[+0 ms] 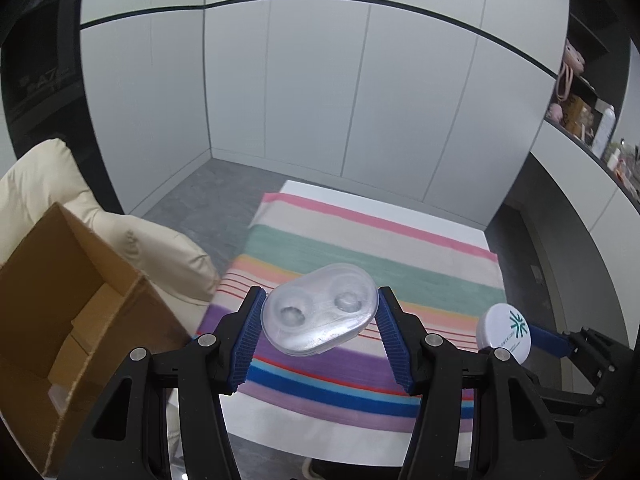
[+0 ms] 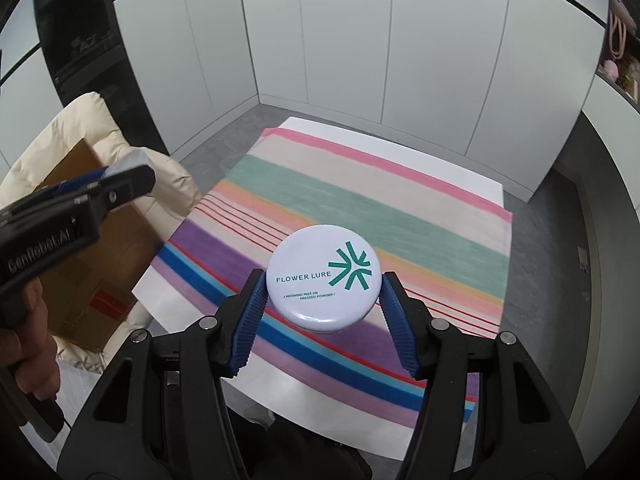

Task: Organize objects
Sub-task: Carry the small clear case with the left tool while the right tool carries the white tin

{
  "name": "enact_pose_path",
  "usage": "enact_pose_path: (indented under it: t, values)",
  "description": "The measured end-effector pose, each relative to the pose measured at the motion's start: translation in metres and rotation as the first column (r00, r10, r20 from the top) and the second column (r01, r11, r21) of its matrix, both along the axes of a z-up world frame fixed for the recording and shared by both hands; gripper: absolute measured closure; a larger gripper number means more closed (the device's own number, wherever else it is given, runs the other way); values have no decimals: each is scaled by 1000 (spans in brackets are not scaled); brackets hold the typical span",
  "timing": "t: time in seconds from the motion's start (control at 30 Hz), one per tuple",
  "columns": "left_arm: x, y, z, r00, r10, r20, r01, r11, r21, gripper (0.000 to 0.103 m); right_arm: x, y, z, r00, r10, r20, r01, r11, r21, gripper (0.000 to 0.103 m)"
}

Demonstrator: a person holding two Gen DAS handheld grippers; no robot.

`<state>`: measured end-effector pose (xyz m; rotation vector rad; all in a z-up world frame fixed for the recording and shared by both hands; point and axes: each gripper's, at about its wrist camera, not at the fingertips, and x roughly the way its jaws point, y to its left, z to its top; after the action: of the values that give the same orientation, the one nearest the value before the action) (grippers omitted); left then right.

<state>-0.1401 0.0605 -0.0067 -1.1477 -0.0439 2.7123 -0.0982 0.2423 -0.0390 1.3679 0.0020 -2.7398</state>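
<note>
your left gripper is clamped on the clear plastic two-well contact lens case, held in the air above the striped multicolour cloth. your right gripper grips the round white pressed-powder compact with green lettering, also lifted over the cloth. the open brown cardboard box sits to your left against the cream cushioned chair, and it looks like the drop spot. carry the lens case level over the box opening, lower it inside before you release, and keep the compact well apart so the tools don't collide.
</note>
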Motion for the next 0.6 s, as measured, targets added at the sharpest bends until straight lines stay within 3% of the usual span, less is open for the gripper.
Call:
enact_pose_path:
  t: [0.6]
  values:
    - [10, -80, -1, 992, 127, 1, -127, 992, 4, 46, -23, -62, 2, 997, 75, -18, -76, 996, -45, 43]
